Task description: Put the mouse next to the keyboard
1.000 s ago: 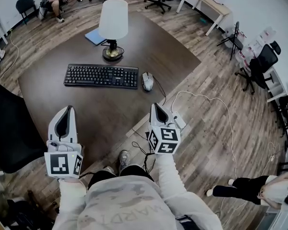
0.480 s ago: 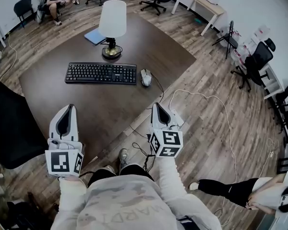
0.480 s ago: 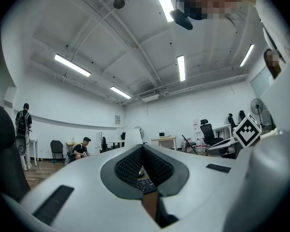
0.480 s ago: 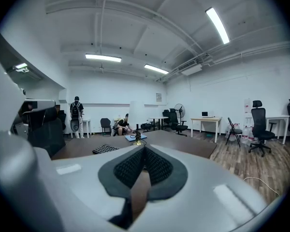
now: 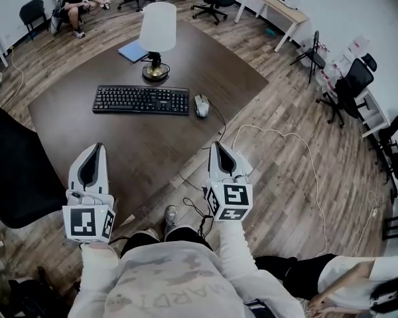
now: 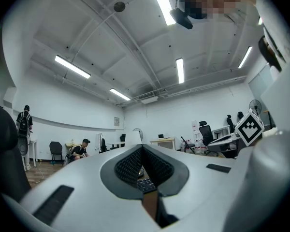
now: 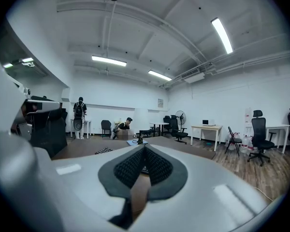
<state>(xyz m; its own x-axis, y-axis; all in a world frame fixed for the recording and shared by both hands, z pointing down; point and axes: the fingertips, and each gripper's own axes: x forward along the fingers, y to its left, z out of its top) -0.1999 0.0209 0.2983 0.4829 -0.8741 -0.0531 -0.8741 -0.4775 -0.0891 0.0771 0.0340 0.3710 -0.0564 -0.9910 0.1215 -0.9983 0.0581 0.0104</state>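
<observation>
A black keyboard (image 5: 140, 100) lies on the dark brown table (image 5: 139, 151). A grey wired mouse (image 5: 201, 105) rests just off the keyboard's right end, its cable trailing toward the table edge. My left gripper (image 5: 95, 150) hovers over the table's near edge, shut and holding nothing. My right gripper (image 5: 217, 147) hangs near the table's near right edge, also shut and empty. Both are well short of the mouse. In the left gripper view the left gripper (image 6: 142, 148) has its pads together, with a bit of the keyboard (image 6: 146, 184) showing below them. The right gripper (image 7: 144, 148) looks the same in its own view.
A white-shaded lamp (image 5: 156, 38) and a blue notebook (image 5: 132, 50) stand behind the keyboard. A black chair (image 5: 16, 177) is at the table's left. A white cable (image 5: 278, 134) loops over the wood floor at right. A person (image 5: 331, 280) is at lower right.
Both grippers have stayed almost still and shut. The view has shifted slightly, and the person at lower right has moved left, closer in.
</observation>
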